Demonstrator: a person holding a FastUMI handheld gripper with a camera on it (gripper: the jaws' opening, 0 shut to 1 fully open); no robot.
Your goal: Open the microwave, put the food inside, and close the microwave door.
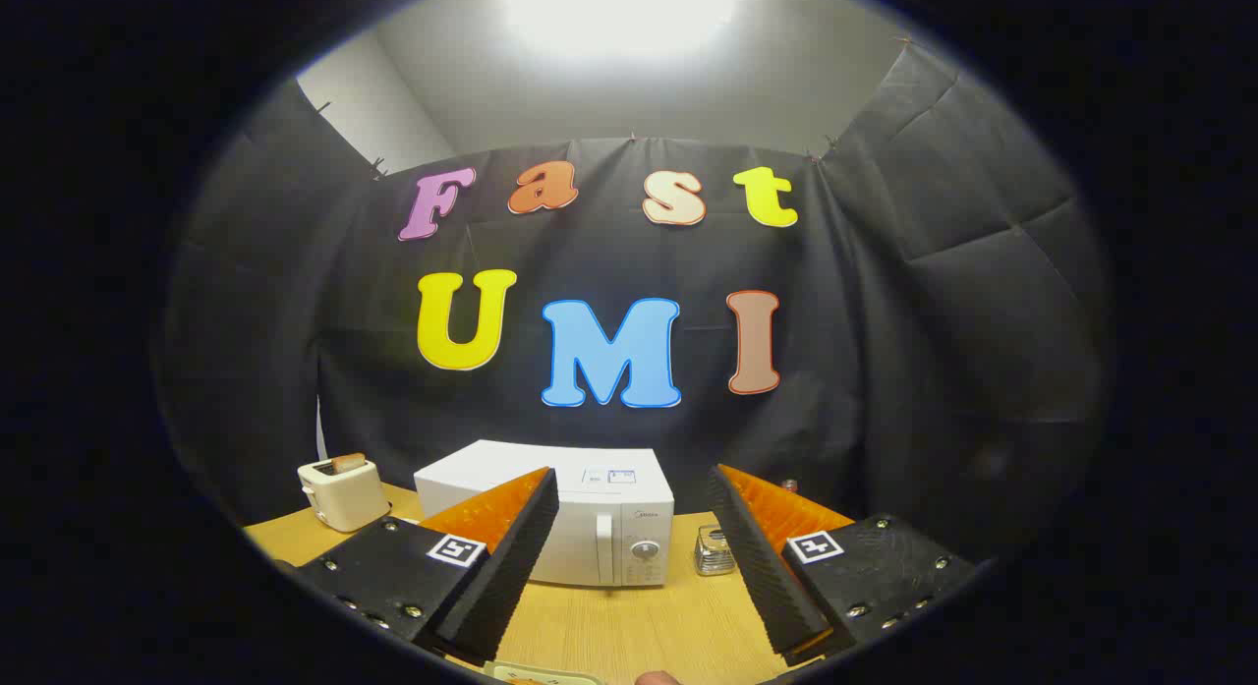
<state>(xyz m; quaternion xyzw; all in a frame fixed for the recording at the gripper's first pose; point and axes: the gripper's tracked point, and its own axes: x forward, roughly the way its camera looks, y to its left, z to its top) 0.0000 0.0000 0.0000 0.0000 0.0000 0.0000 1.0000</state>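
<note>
A white microwave (pixel 580 513) stands on the wooden table (pixel 639 626), beyond my fingers, with its door shut and its handle and dial on the right side of its front. My gripper (pixel 634 567) is open, held above the table, with nothing between the fingers. The left finger (pixel 501 557) overlaps the microwave's left front. At the near edge, below the fingers, the rim of a pale plate (pixel 545 675) and a small brownish piece of food (pixel 657 678) peek in.
A cream toaster (pixel 342 493) with toast in it stands left of the microwave. A small clear glass jar (pixel 714 550) sits just right of the microwave. Black cloth walls close the booth behind and to both sides.
</note>
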